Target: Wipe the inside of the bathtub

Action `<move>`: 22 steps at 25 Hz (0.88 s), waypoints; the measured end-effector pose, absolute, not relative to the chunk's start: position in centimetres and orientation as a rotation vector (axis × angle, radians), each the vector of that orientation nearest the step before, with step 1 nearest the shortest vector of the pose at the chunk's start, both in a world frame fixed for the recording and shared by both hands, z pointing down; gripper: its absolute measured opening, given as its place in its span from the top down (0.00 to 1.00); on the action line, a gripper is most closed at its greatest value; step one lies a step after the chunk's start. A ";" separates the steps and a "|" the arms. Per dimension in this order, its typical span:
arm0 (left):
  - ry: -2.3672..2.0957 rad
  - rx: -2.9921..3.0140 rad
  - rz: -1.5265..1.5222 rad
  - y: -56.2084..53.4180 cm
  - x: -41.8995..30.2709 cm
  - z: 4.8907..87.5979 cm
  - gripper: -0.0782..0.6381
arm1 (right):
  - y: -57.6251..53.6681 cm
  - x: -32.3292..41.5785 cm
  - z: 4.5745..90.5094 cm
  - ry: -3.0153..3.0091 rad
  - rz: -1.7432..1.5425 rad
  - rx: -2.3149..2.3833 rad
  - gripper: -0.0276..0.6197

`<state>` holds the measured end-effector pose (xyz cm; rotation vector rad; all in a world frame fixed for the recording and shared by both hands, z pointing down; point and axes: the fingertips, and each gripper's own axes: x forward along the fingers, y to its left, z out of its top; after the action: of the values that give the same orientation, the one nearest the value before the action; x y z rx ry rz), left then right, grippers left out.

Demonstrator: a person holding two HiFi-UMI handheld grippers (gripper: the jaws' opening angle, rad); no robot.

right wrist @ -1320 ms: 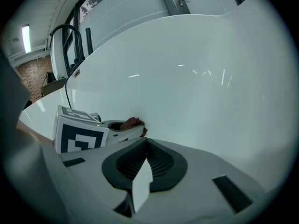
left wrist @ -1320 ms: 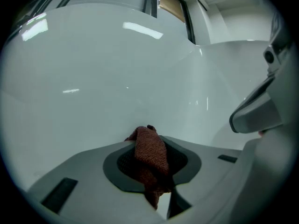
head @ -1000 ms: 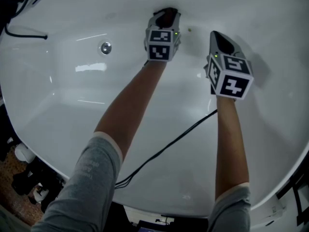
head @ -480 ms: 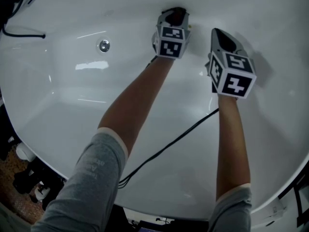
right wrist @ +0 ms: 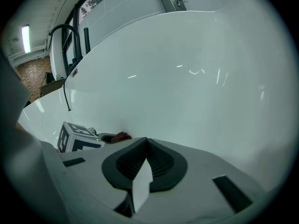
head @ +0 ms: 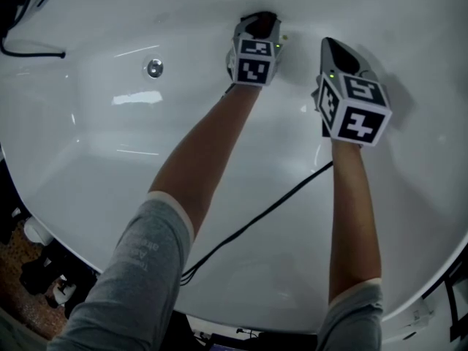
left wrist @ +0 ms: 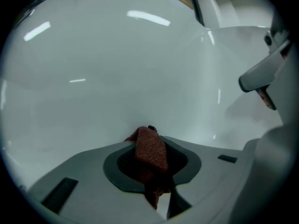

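Note:
The white bathtub (head: 131, 159) fills the head view. My left gripper (head: 261, 20) is shut on a dark red cloth (left wrist: 150, 154), which it presses against the tub's far inner wall (left wrist: 117, 87). That cloth also shows as a small red patch (right wrist: 122, 136) in the right gripper view, beyond the left gripper's marker cube (right wrist: 76, 138). To the right, my right gripper (head: 338, 55) hovers close to the same wall with its jaws closed and nothing between them (right wrist: 146, 141).
A round chrome fitting (head: 154, 68) sits on the tub wall at left. A black cable (head: 263, 214) runs across the tub floor toward the near rim. Another dark cable (head: 29, 51) lies on the rim at upper left. Clutter on the floor (head: 36, 269) lies outside the tub.
My left gripper with the cloth has slid to the right along the far wall over the second. The right gripper has barely moved.

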<state>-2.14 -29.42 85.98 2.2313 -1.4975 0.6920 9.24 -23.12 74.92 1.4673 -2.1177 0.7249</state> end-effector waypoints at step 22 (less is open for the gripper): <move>-1.341 2.187 0.730 -29.3 1.8 89.1 0.76 | -23.0 8.8 76.0 -2.108 0.716 1.459 0.95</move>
<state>1.77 -29.27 89.14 2.1875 -1.3408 0.7299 8.77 -22.97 76.00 1.4588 -2.1077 0.7155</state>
